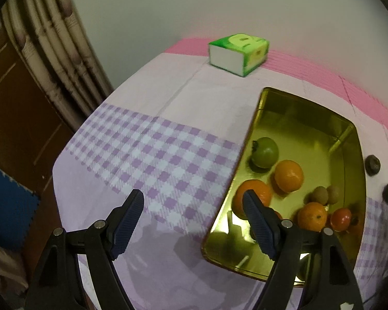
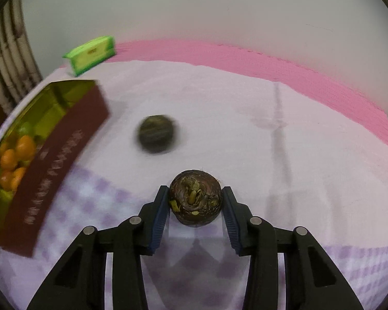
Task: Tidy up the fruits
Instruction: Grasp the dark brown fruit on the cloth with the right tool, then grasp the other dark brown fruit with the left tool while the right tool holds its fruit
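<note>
In the right wrist view a dark brown round fruit (image 2: 195, 201) sits low over the lilac cloth, and my right gripper (image 2: 195, 189) is shut on it, a pad pressed against each side. A second dark fruit (image 2: 156, 133) lies blurred on the cloth beyond it. The gold tray (image 1: 297, 129) holds a green fruit (image 1: 265, 152), oranges (image 1: 288, 175), small brown fruits (image 1: 320, 195) and a small red one (image 1: 340, 218). My left gripper (image 1: 192, 193) hangs open and holds nothing, its right finger over the tray's left rim. The tray's maroon wall (image 2: 59, 155) shows to the left of my right gripper.
A green tissue box (image 1: 238, 53) stands at the table's far side, also seen as the tissue box (image 2: 90, 54) behind the tray. A pink mat (image 2: 271, 59) runs along the back. A curtain (image 1: 51, 51) and a wooden door hang past the table's left edge.
</note>
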A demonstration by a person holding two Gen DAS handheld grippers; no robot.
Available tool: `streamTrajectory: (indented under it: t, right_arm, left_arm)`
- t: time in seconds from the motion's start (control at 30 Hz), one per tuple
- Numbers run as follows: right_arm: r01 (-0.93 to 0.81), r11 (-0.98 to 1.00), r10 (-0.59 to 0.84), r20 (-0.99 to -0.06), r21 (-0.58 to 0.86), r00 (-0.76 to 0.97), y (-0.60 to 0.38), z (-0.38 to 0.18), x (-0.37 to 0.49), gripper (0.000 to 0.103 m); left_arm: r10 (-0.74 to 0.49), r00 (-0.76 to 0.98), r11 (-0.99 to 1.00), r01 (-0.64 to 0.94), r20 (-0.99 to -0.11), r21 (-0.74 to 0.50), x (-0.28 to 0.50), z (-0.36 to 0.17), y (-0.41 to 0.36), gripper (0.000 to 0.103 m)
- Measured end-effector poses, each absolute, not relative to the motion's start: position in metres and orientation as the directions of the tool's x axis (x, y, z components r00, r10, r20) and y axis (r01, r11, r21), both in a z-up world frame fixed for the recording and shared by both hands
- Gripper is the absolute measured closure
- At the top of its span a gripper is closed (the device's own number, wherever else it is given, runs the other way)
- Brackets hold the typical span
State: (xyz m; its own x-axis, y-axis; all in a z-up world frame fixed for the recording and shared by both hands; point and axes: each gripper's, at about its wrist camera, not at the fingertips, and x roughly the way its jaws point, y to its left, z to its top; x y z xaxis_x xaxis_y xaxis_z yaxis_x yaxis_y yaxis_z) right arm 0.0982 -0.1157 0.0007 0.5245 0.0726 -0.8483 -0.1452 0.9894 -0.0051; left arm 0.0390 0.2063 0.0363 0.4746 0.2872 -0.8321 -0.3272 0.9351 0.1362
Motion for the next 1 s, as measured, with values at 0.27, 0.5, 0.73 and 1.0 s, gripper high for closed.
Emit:
streamTrajectory:
  t: [0.27,0.5,0.73,1.0]
  right_arm:
    - [-0.067,0.997,0.010,-0.840,-0.032,0.543,-0.163,-0.002,0.120,0.061]
    - [-0.021,0.997,-0.050,-0.829,-0.074,0.557,-0.194,-0.004,0.128,0.061]
    - [0.020,0.997,-0.076,-0.820,-0.078,0.568,-0.227,-0.005,0.122,0.061]
    - [0.036,0.998,-0.057,-0.823,-0.044,0.565,-0.236,-0.007,0.122,0.061]
  left_arm:
    - [0.176,0.541,0.978,-0.192,-0.822,0.083,0.060,0.064,0.145,0.027]
    - [0.043,0.546,0.998,0.007,-0.837,0.057,0.094,0.061,0.060,0.027]
    - [-0.011,0.525,0.990,0.128,-0.851,0.066,0.121,0.045,-0.001,0.027]
    - [-0.071,0.467,0.984,0.176,-0.881,0.014,0.148,0.016,-0.030,0.040]
